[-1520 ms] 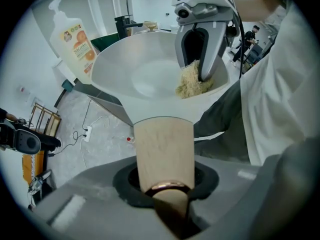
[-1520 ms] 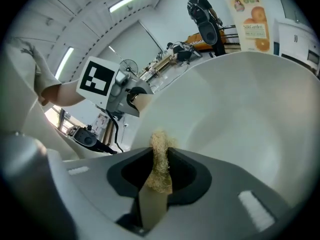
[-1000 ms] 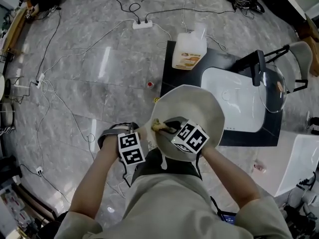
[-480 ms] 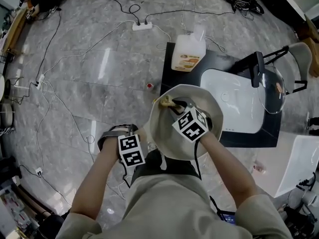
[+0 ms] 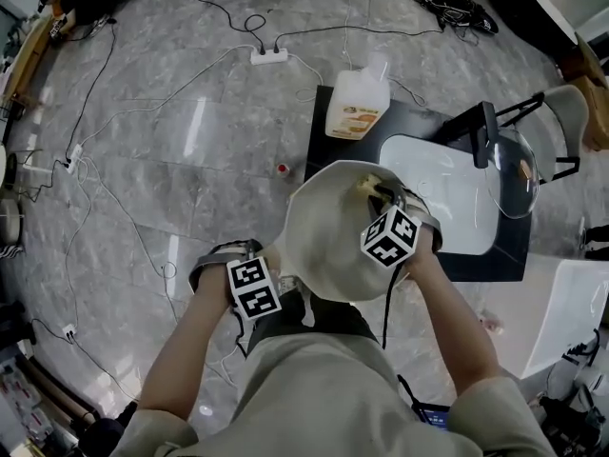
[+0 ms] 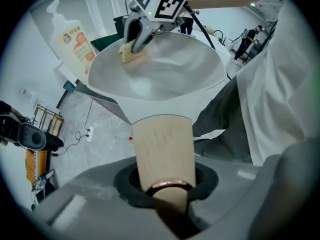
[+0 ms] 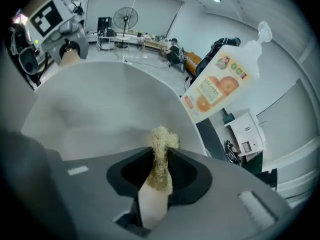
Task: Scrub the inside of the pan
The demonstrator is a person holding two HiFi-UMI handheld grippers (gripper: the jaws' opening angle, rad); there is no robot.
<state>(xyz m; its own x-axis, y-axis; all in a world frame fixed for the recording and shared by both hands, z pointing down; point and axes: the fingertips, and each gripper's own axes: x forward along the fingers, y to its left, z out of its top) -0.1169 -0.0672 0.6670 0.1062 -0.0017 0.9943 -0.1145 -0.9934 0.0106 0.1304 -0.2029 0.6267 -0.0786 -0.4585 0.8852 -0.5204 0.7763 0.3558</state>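
Observation:
A cream pan (image 5: 328, 241) is held tilted over the floor in front of me. Its wooden handle (image 6: 164, 154) runs between the jaws of my left gripper (image 6: 165, 186), which are closing on it. My right gripper (image 5: 377, 194) reaches into the pan at its far right rim, shut on a yellow sponge (image 5: 366, 187). The right gripper view shows the sponge (image 7: 161, 156) sticking out between the jaws, against the pan's inner wall (image 7: 100, 114). From the left gripper view the sponge (image 6: 131, 54) presses on the pan's inside (image 6: 165, 69) at the upper left.
An orange-labelled soap bottle (image 5: 359, 98) stands on a black counter (image 5: 328, 131) with a white sink (image 5: 447, 193). A glass lid (image 5: 514, 165) rests on a rack at the right. Cables and a power strip (image 5: 269, 55) lie on the marble floor.
My right gripper has swept the sponge from the pan's near left side across to its far right rim. The left gripper has kept the handle nearly still.

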